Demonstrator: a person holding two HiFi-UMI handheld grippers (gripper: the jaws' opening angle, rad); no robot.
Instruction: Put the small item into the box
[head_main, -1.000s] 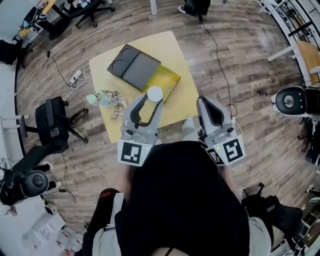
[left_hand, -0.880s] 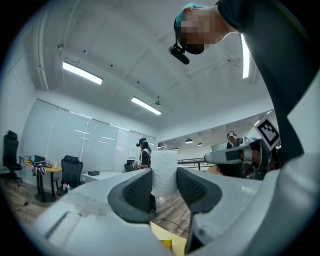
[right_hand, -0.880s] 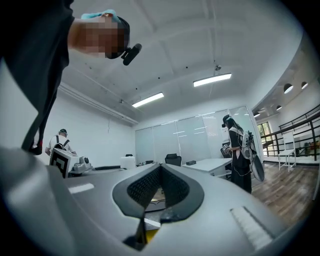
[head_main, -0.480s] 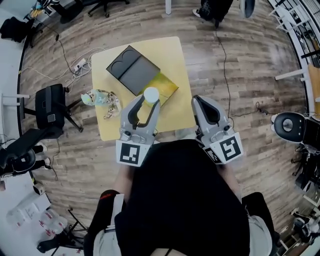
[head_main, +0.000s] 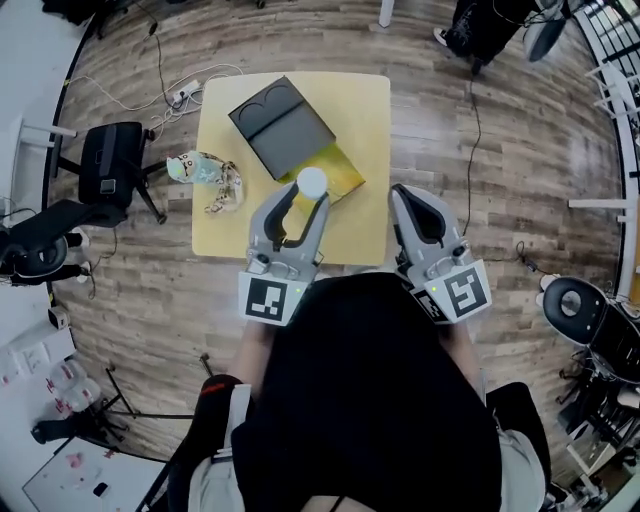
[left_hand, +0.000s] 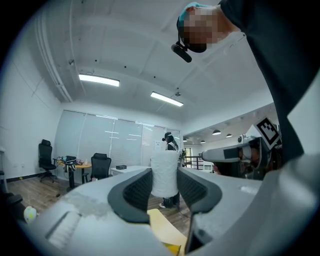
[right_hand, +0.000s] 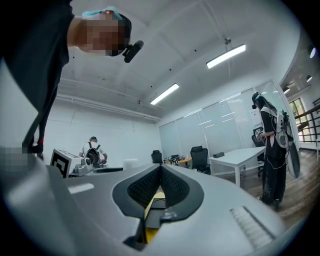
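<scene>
1 table, 1 box, 1 white item, 2 grippers (L gripper, R gripper).

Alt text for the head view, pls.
Seen from above, the left gripper holds a small white cylinder over a yellow table, near a dark box. The right gripper is shut and empty beside it.

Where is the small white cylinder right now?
Head view, left of centre: the small white cylinder is clamped in the left gripper, seen against the yellow table, by the near corner of the dark grey open box.
</scene>
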